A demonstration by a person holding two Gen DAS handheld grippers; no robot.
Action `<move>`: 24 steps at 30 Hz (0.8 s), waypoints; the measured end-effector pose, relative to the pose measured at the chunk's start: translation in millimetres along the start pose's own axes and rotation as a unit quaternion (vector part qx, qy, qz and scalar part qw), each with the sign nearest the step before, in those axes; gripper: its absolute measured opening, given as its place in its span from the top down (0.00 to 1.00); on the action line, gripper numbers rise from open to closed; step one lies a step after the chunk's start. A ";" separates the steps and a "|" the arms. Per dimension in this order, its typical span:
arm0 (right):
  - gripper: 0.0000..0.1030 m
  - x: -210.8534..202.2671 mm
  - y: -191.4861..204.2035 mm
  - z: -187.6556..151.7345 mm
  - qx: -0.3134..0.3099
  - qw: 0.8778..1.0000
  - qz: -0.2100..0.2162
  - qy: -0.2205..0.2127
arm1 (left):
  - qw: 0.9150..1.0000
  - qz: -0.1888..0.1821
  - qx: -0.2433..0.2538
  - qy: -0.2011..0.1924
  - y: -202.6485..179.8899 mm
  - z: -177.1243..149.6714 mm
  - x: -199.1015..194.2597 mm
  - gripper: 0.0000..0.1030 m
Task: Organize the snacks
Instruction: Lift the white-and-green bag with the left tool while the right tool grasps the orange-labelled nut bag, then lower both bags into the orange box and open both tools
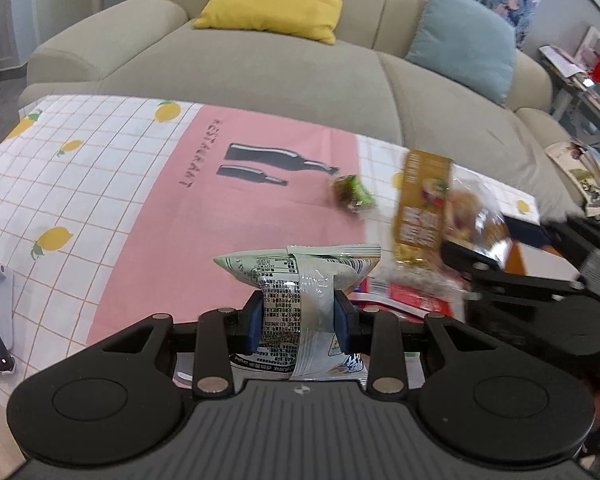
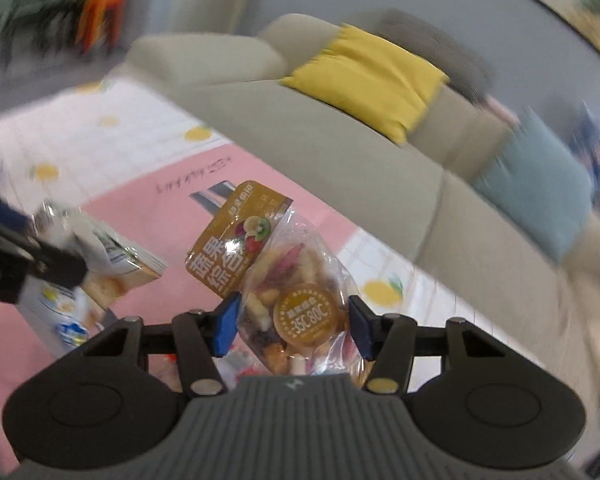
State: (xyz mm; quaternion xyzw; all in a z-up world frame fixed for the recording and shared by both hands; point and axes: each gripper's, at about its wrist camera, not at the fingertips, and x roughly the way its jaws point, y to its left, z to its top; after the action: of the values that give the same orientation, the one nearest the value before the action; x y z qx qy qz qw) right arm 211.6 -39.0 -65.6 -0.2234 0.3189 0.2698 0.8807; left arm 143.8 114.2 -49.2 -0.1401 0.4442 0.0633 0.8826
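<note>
We're clamping the left gripper (image 1: 298, 322) on a crinkly pale-green foil packet (image 1: 300, 280) and the right gripper (image 2: 292, 326) on a clear dried-fruit bag (image 2: 284, 280), both above the tablecloth (image 1: 100, 184); only left view is showing a small green candy (image 1: 350, 192).

Both grippers wear the same kit. The left gripper (image 1: 299, 322) shows a ribbed grey housing, two black round discs beside it, black link bars with silver rivets, blue pads at the tips. The right gripper (image 2: 292, 326) matches: grey ribs, black arms, bright blue pads.
</note>
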 end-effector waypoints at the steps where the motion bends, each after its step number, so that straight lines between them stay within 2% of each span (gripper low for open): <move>1: 0.47 -9.3 -7.1 -3.7 0.027 1.000 0.003 0.002 | 1.000 -0.004 0.004 -0.003 -5.0 -0.9 -4.3 0.62; 6: 0.47 -64.9 -49.8 -26.0 0.147 0.989 0.017 -0.004 | 0.999 -0.028 0.026 -0.018 -31.3 -4.3 -25.1 0.62; 13: 0.46 -124.2 -105.5 -58.8 0.256 0.967 0.010 0.002 | 0.994 -0.088 0.059 -0.020 -79.7 -7.2 -43.0 0.62; 20: 0.46 -155.0 -148.6 -104.8 0.314 0.949 -0.023 0.030 | 0.982 -0.158 0.102 0.009 -144.7 -11.5 -39.3 0.62; 24: 0.46 -164.7 -177.3 -129.7 0.360 0.932 -0.027 0.039 | 0.974 -0.176 0.143 0.020 -187.4 -10.4 -30.3 0.62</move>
State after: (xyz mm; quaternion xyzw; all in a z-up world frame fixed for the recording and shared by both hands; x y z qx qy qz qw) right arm 156.7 -301.0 -4.4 0.0903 0.4228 0.1042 0.8957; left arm 162.0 -67.1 5.1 -0.0894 0.4343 -0.1599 0.8819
